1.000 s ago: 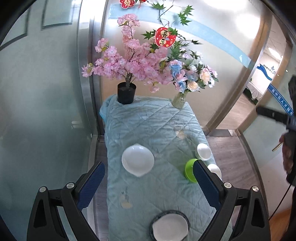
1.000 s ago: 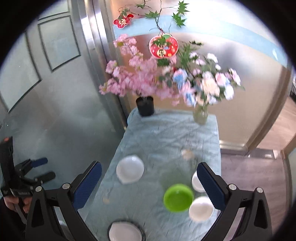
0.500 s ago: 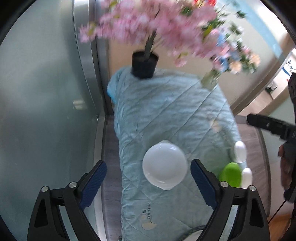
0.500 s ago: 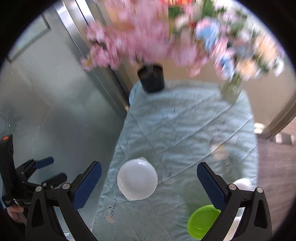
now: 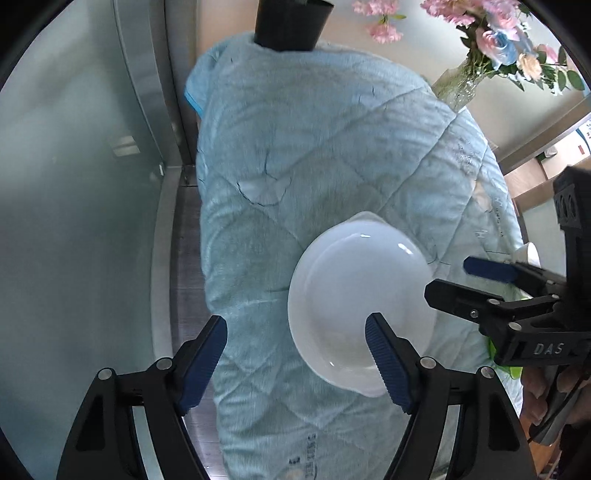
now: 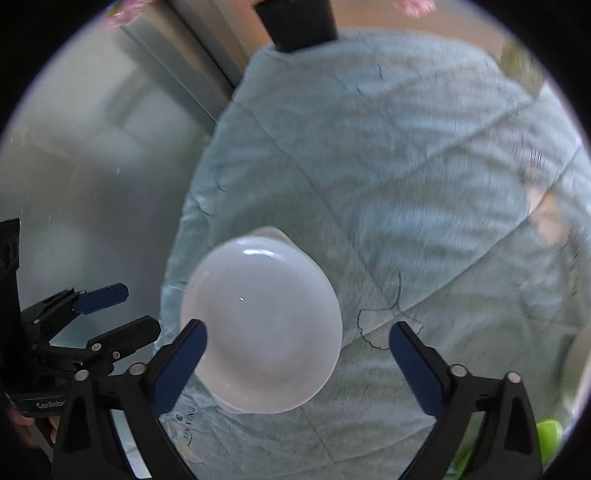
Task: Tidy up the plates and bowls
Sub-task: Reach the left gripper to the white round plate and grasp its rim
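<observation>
L gripper (image 5: 295, 354): wide open, holds nothing. Its left pad is over the table (image 5: 332, 147) edge; its right finger (image 5: 386, 354) overlaps the near right rim of the white bowl (image 5: 360, 299) in L wrist view, contact can't tell. In R wrist view the L gripper (image 6: 110, 310) sits at far left, beside the table edge, jaws apart, empty.

White bowl upright on the light blue quilted cloth covering the table, near the table's left edge; small lip on its far rim. R wrist view blurry but bowl (image 6: 262, 321) clear enough.

R gripper (image 6: 297, 354): wide open, empty. Its left finger (image 6: 181, 363) overlaps the bowl's left rim, touching or just above can't tell; right finger over bare cloth, apart from bowl. In L wrist view the R gripper (image 5: 465, 280) comes in from the right, tips just beside the bowl's right rim.

Green bowl (image 6: 548, 430) at lower right, mostly hidden behind R gripper. Small white cup (image 5: 528, 254) at right table edge. Black pot (image 5: 291, 24) at far end of table, glass vase w/ flowers (image 5: 458, 86) far right.
</observation>
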A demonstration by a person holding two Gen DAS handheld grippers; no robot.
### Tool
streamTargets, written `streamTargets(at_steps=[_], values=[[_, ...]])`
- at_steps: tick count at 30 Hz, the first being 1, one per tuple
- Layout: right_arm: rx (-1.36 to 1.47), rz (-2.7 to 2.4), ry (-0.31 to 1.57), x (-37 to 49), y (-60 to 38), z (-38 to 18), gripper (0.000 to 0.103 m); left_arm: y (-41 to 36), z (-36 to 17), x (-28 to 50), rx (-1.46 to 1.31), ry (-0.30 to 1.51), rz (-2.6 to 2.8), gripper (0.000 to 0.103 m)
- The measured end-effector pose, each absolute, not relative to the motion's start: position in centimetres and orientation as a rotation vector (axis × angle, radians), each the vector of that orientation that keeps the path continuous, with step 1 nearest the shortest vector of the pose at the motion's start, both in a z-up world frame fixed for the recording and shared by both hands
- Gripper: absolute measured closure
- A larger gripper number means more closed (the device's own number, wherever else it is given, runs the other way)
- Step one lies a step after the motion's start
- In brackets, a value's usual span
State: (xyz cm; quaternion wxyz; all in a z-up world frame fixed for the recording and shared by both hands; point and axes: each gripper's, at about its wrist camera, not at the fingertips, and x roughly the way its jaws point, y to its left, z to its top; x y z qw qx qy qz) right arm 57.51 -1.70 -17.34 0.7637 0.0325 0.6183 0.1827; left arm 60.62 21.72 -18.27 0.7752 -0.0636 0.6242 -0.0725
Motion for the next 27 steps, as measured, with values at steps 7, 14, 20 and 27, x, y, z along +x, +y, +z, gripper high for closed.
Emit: streamTargets(at_steps=[7, 14, 20, 27], values=[[0.081, 0.399, 1.403, 57.0, -1.8, -19.9, 0.047, 20.8, -22.1, 61.7, -0.135, 1.399, -0.172, 0.041], [0.083, 0.376, 1.419, 56.9, -1.0, -21.1, 0.064, 20.9, -23.8, 61.9, -0.149, 1.427, -0.163, 0.066], [0.042, 0.322, 1.423, 57.1, -0.7, -21.2, 0.078, 20.8, -24.1, 62.1, -0.175, 1.425, -0.187, 0.093], [0.021, 0.3, 1.408, 56.8, -0.1, -21.1, 0.081, 20.9, -23.8, 61.8, -0.168, 1.415, -0.184, 0.095]])
